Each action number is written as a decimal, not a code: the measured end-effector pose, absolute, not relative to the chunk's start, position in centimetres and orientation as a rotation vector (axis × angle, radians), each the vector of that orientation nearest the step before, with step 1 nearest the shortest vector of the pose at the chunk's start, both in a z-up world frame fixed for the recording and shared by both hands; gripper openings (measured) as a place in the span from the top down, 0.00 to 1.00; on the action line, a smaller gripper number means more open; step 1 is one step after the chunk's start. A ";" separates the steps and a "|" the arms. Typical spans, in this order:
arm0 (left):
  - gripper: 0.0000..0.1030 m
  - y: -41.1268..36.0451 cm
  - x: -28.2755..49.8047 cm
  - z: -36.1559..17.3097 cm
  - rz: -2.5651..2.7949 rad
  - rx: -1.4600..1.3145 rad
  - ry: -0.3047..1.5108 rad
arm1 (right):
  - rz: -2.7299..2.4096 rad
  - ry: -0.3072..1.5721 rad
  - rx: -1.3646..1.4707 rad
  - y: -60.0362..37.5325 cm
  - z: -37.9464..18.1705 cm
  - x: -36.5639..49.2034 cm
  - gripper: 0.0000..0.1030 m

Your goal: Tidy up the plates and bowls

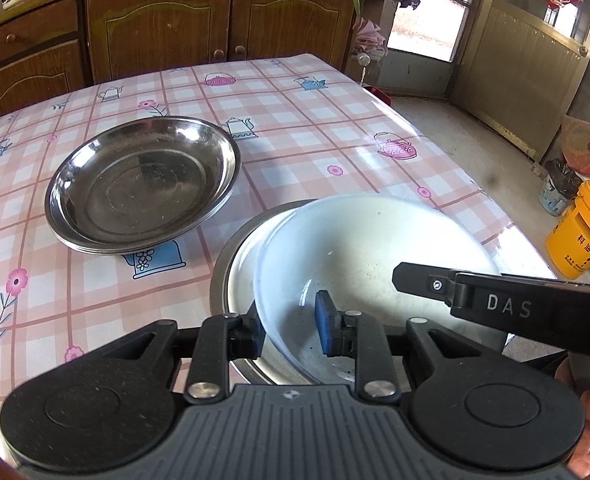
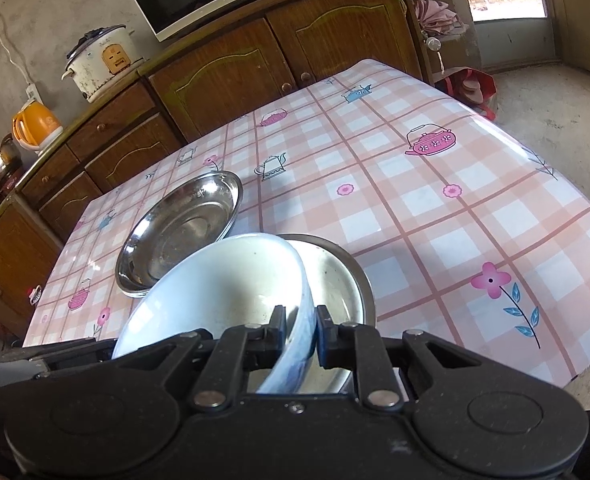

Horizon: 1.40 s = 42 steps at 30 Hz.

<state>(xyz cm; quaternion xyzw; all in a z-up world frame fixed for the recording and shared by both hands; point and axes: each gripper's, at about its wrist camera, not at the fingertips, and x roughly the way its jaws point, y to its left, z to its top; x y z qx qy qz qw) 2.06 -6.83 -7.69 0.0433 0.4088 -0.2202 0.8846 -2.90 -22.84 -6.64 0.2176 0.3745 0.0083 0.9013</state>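
Bowl [image 2: 223, 288] rim pinched in right claw [image 2: 299, 330]

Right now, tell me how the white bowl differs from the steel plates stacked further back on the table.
The white bowl is glossy white and deep; the steel plates are shiny metal and shallow. The white bowl is tilted, its rim gripped by the left gripper and the right gripper, above a metal basin; the steel plates lie flat on the tablecloth, untouched. The bowl is single; the plates are stacked. Both are round and empty.
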 end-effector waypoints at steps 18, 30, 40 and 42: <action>0.66 -6.7 2.8 -8.6 -0.490 0.055 0.874 | 0.000 0.789 0.398 -22.9 -7.4 -1.8 0.83; 0.41 -5.0 1.8 -6.2 -0.422 0.075 0.742 | 0.002 0.797 0.332 -22.2 -7.2 -1.3 0.83; 0.39 -4.2 3.2 -8.3 -0.397 0.039 0.843 | 0.005 0.788 0.262 -21.2 -6.7 -0.7 0.83; 0.39 -4.2 3.4 -8.7 -0.399 0.026 0.859 | 0.011 0.792 0.261 -21.1 -6.7 -0.5 0.83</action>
